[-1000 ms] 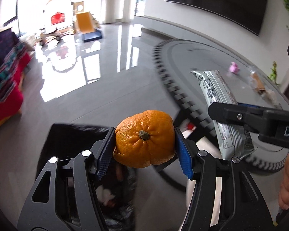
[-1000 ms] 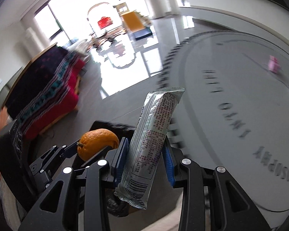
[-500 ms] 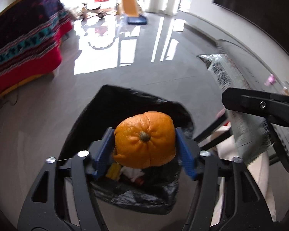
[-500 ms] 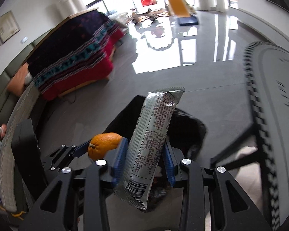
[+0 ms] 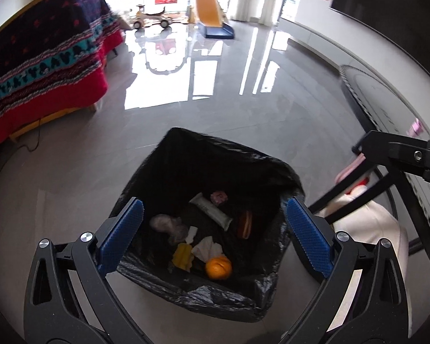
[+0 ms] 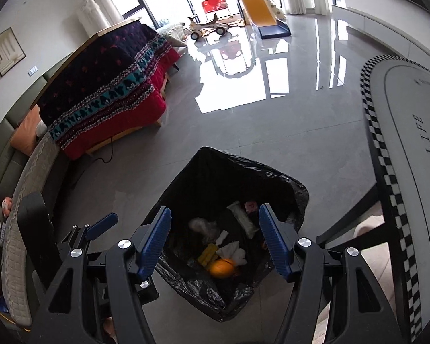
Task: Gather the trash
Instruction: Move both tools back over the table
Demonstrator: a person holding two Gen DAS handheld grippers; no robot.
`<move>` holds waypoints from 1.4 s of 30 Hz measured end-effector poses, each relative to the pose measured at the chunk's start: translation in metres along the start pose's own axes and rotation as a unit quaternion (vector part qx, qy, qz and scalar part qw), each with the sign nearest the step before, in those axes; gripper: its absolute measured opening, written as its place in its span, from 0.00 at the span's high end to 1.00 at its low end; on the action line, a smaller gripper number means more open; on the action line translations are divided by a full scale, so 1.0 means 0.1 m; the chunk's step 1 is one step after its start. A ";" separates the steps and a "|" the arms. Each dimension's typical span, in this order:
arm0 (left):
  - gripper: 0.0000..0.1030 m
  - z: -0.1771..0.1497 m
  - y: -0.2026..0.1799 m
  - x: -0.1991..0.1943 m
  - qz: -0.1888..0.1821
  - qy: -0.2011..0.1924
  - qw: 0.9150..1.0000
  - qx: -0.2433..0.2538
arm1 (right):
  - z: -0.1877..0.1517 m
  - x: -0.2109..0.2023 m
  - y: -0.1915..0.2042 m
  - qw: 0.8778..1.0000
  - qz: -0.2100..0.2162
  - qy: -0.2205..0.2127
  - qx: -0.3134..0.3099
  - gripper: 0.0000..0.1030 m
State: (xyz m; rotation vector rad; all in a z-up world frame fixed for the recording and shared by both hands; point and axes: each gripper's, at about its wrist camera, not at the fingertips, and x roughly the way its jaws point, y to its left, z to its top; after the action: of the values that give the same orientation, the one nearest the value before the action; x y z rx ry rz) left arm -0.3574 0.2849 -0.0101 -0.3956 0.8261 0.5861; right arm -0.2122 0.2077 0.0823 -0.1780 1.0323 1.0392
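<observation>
Both grippers are now hanging empty over the trash bin (image 5: 186,154); half a second ago the left was clamping the orange and the right the snack wrapper. Left gripper (image 5: 212,226) is standing wide, right gripper (image 6: 213,233) also wide, nothing between the pads. One orange (image 5: 218,268) is lying at the bin bottom near the front wall, touching a crumpled tissue (image 5: 206,248). One silver snack wrapper (image 5: 212,210) is lying toward the back, beside a pink scrap (image 5: 218,197). Also one yellow piece (image 5: 182,256), one grey clump (image 5: 169,225), one reddish item (image 5: 245,223). Black liner is folding over all four rim edges. Bin is sitting on the floor (image 5: 71,172), open floor on its left and far sides; the round surface (image 6: 410,132) with checkered edge and its dark legs are crowding the right side.
</observation>
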 end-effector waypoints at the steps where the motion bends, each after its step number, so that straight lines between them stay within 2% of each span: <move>1: 0.06 0.02 -0.04 -0.01 -0.005 0.000 1.000 0.006 | -0.01 -0.02 -0.02 1.000 -0.002 -0.002 0.002 0.37; 9: 0.06 0.16 -0.50 -0.05 -0.039 -0.008 0.998 0.054 | -0.02 -0.32 -0.35 0.999 -0.021 -0.036 0.030 0.37; 18: 0.06 0.38 -1.14 -0.09 -0.085 -0.019 0.990 0.108 | -0.02 -0.67 -0.81 0.994 -0.057 -0.071 0.062 0.37; 25: 0.06 0.57 -1.71 -0.08 -0.120 -0.023 0.980 0.158 | -0.01 -0.98 -1.27 0.987 -0.074 -0.097 0.102 0.37; 33: 0.06 0.75 -2.34 0.01 -0.150 -0.022 0.967 0.207 | -0.05 -1.26 -1.87 0.975 -0.108 -0.124 0.151 0.37; 42: 0.06 0.88 -3.19 0.16 -0.188 -0.015 0.946 0.262 | -0.14 -1.57 -2.65 0.954 -0.151 -0.146 0.213 0.37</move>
State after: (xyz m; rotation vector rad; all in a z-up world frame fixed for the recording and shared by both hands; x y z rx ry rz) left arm -0.0993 0.0905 0.0648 -0.0492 0.8165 0.0050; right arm -0.0316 -0.0407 0.1102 0.1640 0.9015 0.5288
